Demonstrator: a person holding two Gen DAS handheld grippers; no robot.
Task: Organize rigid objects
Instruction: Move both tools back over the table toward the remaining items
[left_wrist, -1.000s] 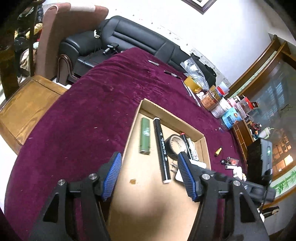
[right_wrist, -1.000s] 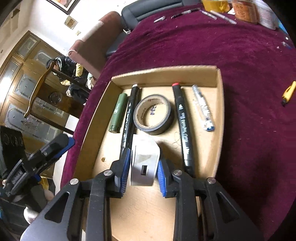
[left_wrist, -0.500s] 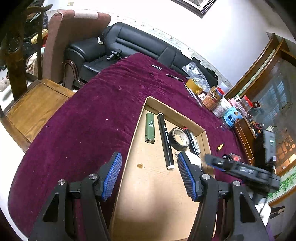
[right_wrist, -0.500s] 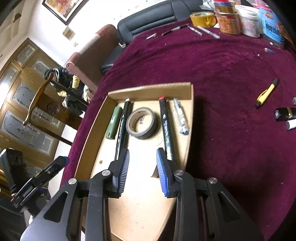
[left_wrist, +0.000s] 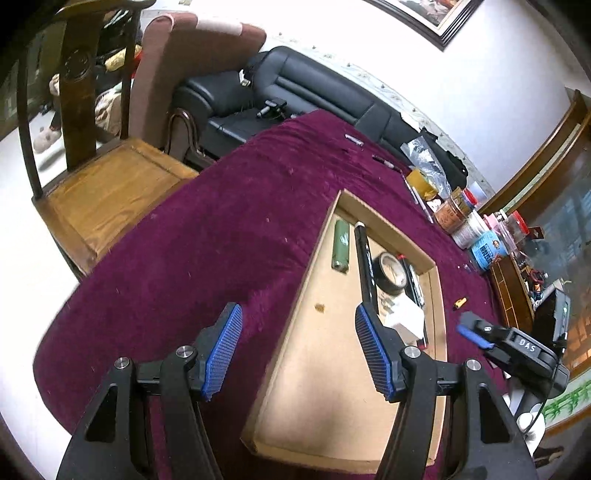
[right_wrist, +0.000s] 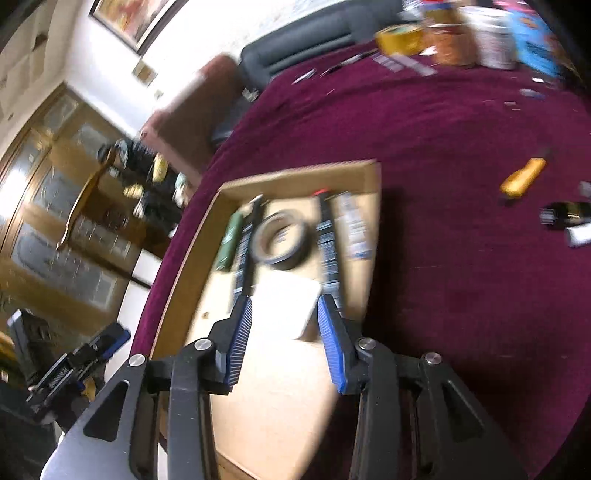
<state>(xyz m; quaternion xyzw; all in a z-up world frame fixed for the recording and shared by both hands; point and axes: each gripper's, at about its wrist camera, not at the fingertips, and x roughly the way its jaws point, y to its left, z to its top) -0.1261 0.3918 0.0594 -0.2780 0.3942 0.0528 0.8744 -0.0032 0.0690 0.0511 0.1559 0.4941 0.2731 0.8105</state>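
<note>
A cardboard tray (left_wrist: 295, 321) on the maroon-clothed counter (left_wrist: 207, 251) is flanked at nine o'clock by the left tongs (left_wrist: 295, 352), held released and empty above its rim. Inside are seen a green lighter (left_wrist: 340, 246), a black marker (left_wrist: 365, 266), a tape roll (left_wrist: 392, 272) and a white block (right_wrist: 286, 308). The right tongs (right_wrist: 284, 341) are opening, the block lying freed beyond them. Placement appears finished; a yellow cutter (right_wrist: 522, 177) at two o'clock likely calls for the next reach.

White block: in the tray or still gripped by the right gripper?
In the tray. The white block lies flat on the cardboard tray floor; the right gripper is opening, pads clear of it.
</note>
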